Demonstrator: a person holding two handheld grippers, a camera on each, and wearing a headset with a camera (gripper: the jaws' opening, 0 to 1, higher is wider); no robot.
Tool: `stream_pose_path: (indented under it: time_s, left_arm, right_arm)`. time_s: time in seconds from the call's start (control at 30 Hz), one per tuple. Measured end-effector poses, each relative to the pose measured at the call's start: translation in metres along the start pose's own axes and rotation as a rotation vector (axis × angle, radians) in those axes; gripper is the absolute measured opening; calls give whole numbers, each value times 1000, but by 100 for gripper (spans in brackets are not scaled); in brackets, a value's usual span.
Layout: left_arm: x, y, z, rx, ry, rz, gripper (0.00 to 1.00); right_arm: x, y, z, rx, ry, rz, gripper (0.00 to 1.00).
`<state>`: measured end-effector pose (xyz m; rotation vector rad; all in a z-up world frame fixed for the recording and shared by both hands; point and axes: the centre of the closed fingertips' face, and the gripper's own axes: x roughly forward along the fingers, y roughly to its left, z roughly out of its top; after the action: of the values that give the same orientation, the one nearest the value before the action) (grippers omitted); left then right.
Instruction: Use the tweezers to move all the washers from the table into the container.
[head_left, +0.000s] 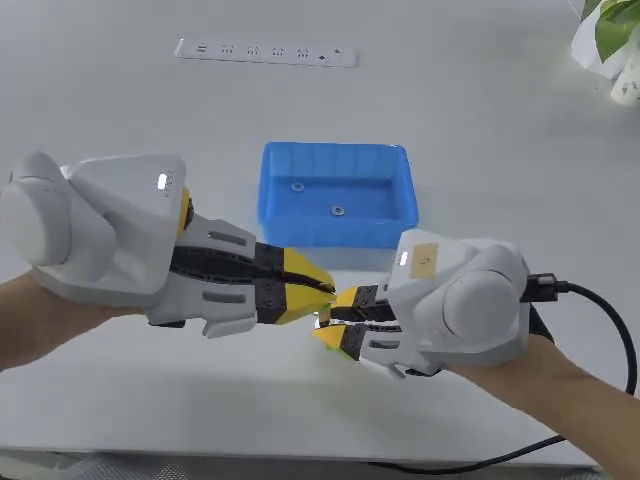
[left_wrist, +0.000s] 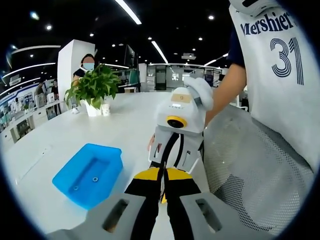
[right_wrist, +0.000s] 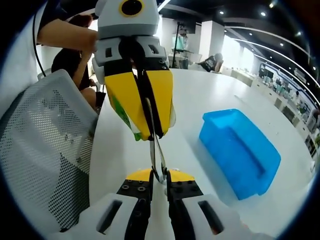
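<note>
Thin metal tweezers (right_wrist: 156, 150) run between the two grippers, which face each other tip to tip above the table's front. My left gripper (head_left: 325, 286) comes in from the left, its yellow-tipped jaws shut on the far end of the tweezers. From the right, my right gripper (right_wrist: 159, 176) is shut on the near end. The blue container (head_left: 270, 195) stands just behind the jaws on the white table (head_left: 480, 130). Two washers (head_left: 297, 186) (head_left: 338, 211) lie inside it. In the left gripper view the container (left_wrist: 107, 157) is at lower left.
A white power strip (head_left: 265, 51) lies at the back of the table. A potted plant (head_left: 608, 35) stands at the far right corner. A black cable (head_left: 600, 310) trails from the right gripper. A mesh chair (left_wrist: 250, 170) is beside the table.
</note>
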<state>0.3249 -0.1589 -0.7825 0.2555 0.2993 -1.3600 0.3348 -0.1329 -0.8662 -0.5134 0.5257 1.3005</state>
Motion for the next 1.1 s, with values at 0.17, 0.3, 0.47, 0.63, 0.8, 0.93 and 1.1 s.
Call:
stream_pose_path:
  time_s: [0.17,0.3,0.47,0.63,0.8,0.93,1.1]
  left_arm:
    - [1,2,-1,-7,0,2,5]
    - [1,1,-1,-16,-1,0,6]
    - [1,0,-1,-23,-2,-5,6]
    - [0,0,-2,-19,1,-7,6]
    - [-2,1,-3,-25,4,-13,6]
    - [0,0,-2,-30,6,-30,6]
    - [2,1,-2,-33,5,-38,6]
  right_arm:
    - [1,-1,-1,11,3,3,12]
    - [1,-1,-1,22,0,6,12]
    - [2,1,-3,35,2,15,12]
    - [2,1,-8,19,16,29,11]
    - [2,1,-6,-4,16,46,11]
    - [3,2,-6,-22,18,67,11]
    - [3,2,-5,-44,22,89,12]
